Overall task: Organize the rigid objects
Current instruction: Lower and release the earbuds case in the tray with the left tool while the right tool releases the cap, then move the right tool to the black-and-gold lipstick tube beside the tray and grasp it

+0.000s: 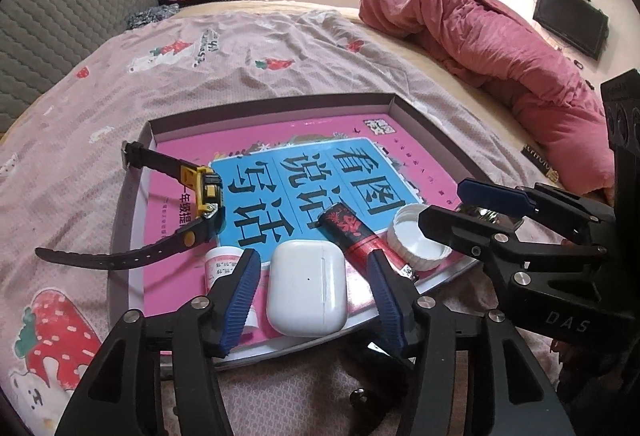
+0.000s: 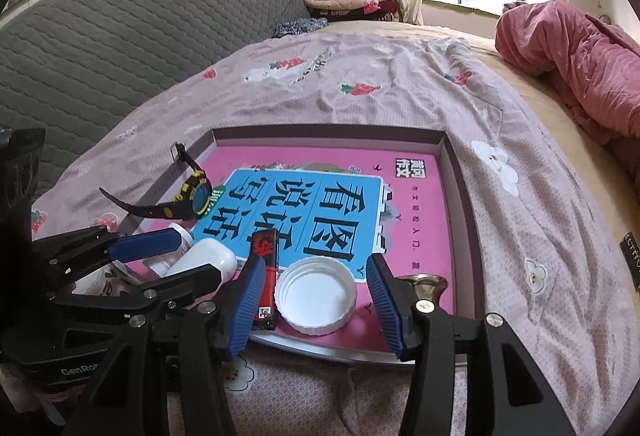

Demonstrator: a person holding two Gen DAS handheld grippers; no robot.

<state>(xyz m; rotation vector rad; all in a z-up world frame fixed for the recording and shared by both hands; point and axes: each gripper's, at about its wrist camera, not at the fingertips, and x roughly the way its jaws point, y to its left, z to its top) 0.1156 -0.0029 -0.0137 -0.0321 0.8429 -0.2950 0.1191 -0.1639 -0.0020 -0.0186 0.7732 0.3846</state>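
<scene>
Here a shallow tray (image 2: 460, 196) sits on the strawberry-print bedsheet (image 2: 360, 104).

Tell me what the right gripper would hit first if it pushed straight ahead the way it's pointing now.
Most likely the white bottle cap: it lies open side up on the pink book, right between the open jaws of the right gripper. The red-and-black lighter sits just beside the left pad, so a slight drift could nudge it first.

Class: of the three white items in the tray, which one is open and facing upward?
The white bottle cap, lying hollow side up. The earbud case is closed; the small white bottle lies on its side.
</scene>
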